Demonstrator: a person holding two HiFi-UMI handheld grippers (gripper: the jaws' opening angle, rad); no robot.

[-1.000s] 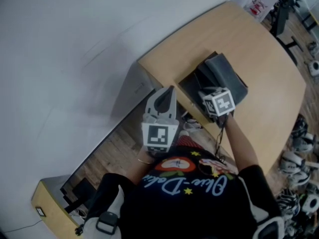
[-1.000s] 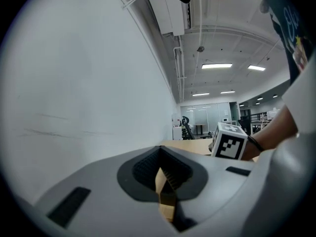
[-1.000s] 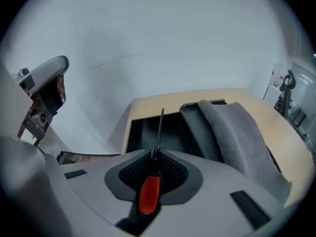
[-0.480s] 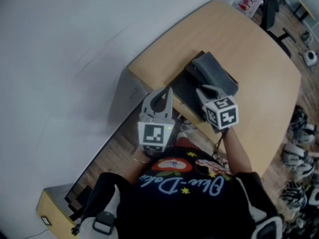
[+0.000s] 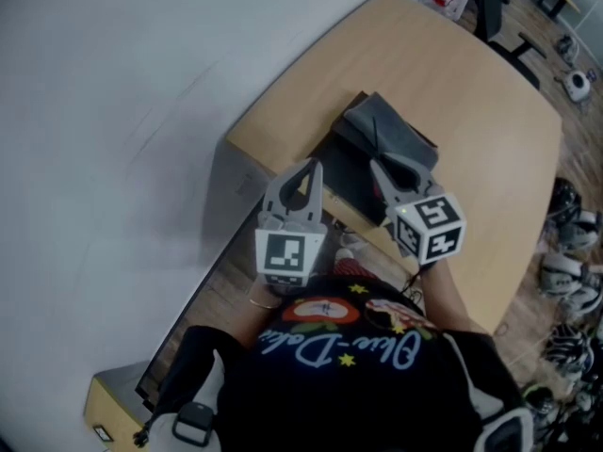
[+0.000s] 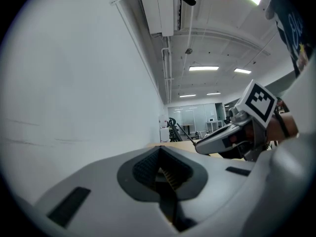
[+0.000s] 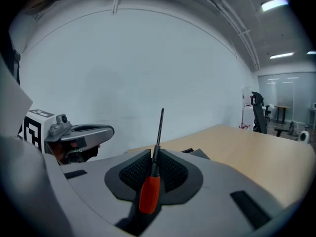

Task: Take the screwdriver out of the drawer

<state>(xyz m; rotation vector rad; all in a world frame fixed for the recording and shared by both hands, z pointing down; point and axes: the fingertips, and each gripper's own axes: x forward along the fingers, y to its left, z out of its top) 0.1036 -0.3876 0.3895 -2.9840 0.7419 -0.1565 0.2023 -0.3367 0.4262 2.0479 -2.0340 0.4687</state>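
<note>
1. Now, from the head view, the open drawer [image 5: 341, 166] sits at the desk [image 5: 471, 83] edge. The right gripper [image 5: 380, 172] hovers over it, with the left gripper [image 5: 307, 169] near its side.
2. Left gripper view: the jaws are pressed together, nothing between them.
3. Right gripper view: the jaws clamp the screwdriver [image 7: 149, 189] by its orange handle, shaft pointing forward, above desk level.
4. The lift-out seems nearly finished. Next it needs carrying clear of the drawer with a firm grip.

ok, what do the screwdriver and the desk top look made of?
The screwdriver: orange-red handle, smooth with a soft sheen, probably plastic; thin dark shaft, likely blackened metal, though matte. The desk top: pale wood-tone surface, even and matte, so laminate or veneer rather than solid wood; can't tell which.
</note>
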